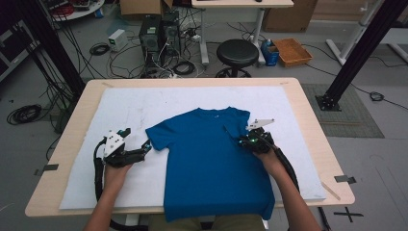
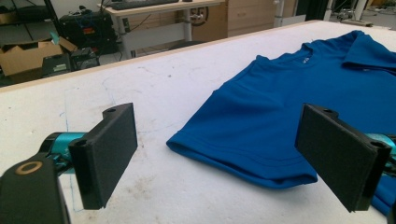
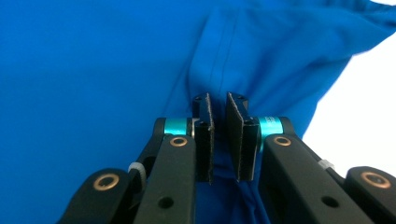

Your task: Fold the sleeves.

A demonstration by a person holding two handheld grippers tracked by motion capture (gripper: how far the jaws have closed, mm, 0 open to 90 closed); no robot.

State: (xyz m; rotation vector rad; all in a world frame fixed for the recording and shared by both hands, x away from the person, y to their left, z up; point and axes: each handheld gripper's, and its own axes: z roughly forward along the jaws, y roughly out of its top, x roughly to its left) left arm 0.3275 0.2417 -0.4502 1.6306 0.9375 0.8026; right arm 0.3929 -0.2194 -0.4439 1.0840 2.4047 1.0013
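Black-jawed right gripper pinches a fold of the blue T-shirt, jaws narrow with cloth between them; in the high view it sits at the shirt's 3 o'clock sleeve, which is folded inward. Left gripper stands wide, nothing between its jaws, just off the 9 o'clock sleeve hem. Shirt lies flat, collar at 12 o'clock, on a white foam sheet over the wooden table, bottom hem overhanging at 6 o'clock.

Pale wooden surface under a white sheet.
Spread flat on the sheet, a blue T-shirt, hem hanging over the near edge.
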